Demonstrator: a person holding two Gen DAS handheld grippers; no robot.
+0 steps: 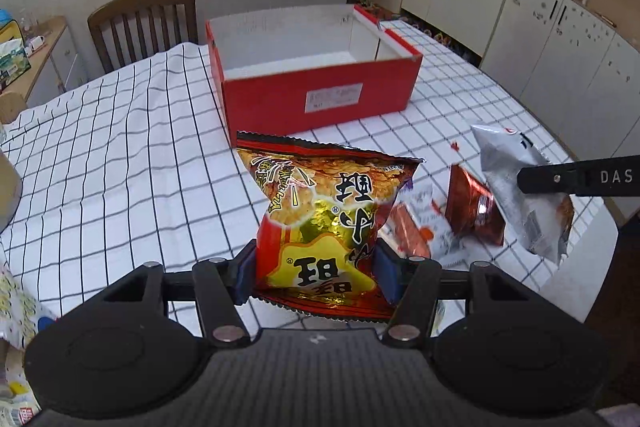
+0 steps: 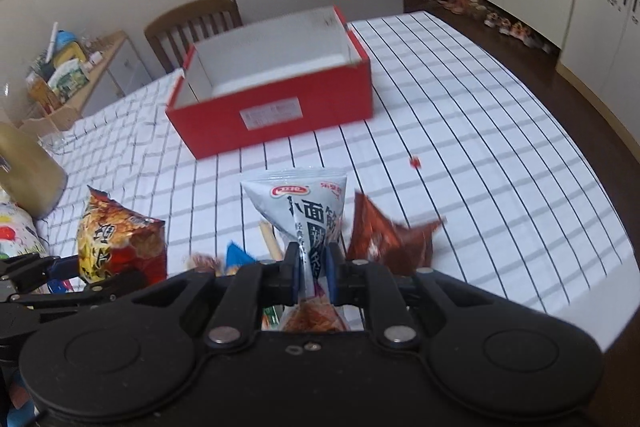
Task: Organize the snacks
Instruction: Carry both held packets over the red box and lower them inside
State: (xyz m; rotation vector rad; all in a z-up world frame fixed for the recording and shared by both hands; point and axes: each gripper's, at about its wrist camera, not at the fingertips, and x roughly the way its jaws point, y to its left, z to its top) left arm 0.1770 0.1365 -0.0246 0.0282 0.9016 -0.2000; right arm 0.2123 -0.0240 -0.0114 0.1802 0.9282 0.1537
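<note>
Partly hidden: silver packet base behind right gripper jaws.

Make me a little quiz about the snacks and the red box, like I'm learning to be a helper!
1. True or false: the red box already has snacks inside.
2. Which bag is the left gripper holding? A) the silver bag B) the red and gold bag C) no bag
3. Fill in: the right gripper is shut on the ______ bag.

Key:
1. False: only its bare white inside shows.
2. B
3. silver
</note>
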